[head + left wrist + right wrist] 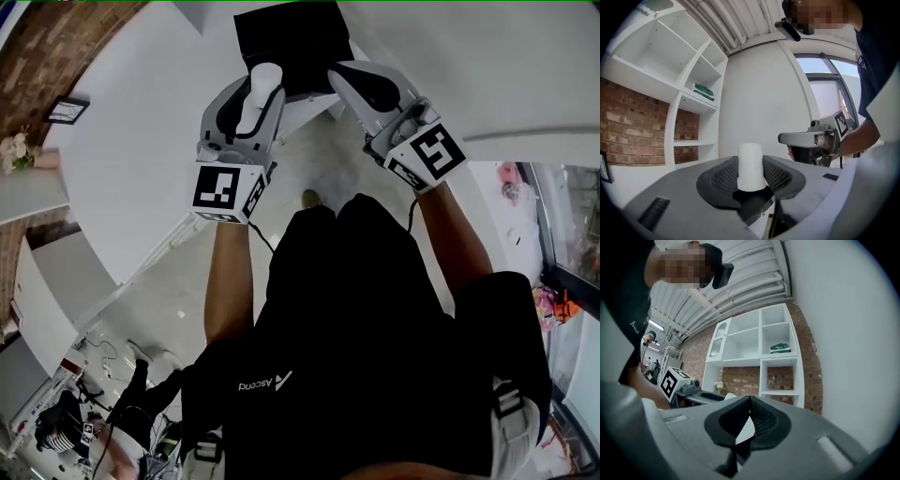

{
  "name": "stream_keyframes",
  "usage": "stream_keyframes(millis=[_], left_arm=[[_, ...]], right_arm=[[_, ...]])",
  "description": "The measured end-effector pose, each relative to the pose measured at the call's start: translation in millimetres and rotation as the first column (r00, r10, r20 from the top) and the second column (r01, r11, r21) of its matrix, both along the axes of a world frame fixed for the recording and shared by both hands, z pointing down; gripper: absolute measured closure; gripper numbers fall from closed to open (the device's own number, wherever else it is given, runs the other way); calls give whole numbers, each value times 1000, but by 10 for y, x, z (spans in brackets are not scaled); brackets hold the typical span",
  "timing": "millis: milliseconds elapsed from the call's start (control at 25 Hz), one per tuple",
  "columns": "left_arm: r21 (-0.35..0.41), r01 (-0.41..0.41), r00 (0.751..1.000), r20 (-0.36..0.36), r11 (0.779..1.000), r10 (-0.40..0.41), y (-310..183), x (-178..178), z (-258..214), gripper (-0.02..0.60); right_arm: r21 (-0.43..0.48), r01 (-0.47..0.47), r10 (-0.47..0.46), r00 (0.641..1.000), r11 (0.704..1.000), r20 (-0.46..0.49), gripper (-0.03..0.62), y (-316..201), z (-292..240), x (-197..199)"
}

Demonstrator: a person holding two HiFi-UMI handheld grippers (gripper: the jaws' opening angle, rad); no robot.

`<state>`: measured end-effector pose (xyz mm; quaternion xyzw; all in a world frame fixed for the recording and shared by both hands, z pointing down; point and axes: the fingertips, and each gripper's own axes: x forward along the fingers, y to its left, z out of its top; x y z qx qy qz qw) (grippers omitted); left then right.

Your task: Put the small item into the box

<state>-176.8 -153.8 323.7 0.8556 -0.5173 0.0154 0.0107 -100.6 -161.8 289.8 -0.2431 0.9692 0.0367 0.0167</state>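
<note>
A small white cylinder (261, 94) stands upright between the jaws of my left gripper (255, 82), which is shut on it. In the left gripper view the cylinder (750, 166) sits between the dark ribbed pads (723, 178) of that gripper (751, 174). A black box (291, 45) rests on the white surface just beyond both grippers. My right gripper (361, 82) is held level beside the left one, its jaws shut on nothing (749, 400). The left gripper view shows the right gripper (785, 138) from the side.
The white curved tabletop (122, 178) spreads left of the box. White shelving (689, 98) against a brick wall holds a green item (780, 348). A framed picture (67, 110) and flowers (14, 150) are at far left. The person's black clothing fills the lower head view.
</note>
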Motion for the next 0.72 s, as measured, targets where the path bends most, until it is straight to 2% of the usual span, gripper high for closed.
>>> stream_keyframes(millis=[200,400,520,720], left_arm=[[-119,17,999,48,993,-12,-265,-82,330,419],[-249,39,990,142,968,-3,-545,-118,715,419],[-327,61,981,195,943,4,-706,-128,918,419],[-464,115,955,295,878,31,-942,-129,1293,419]], right_arm=[[-24,-9,8,1000,1000,-22,594,-174,129,-46],[-31,11,-12,1000,999,-27,594,-381,213,-108],[-23,33,-34,999,999,-33,594,-508,214,-136],[-25,59,-60,997,998,-38,594,-746,210,-110]])
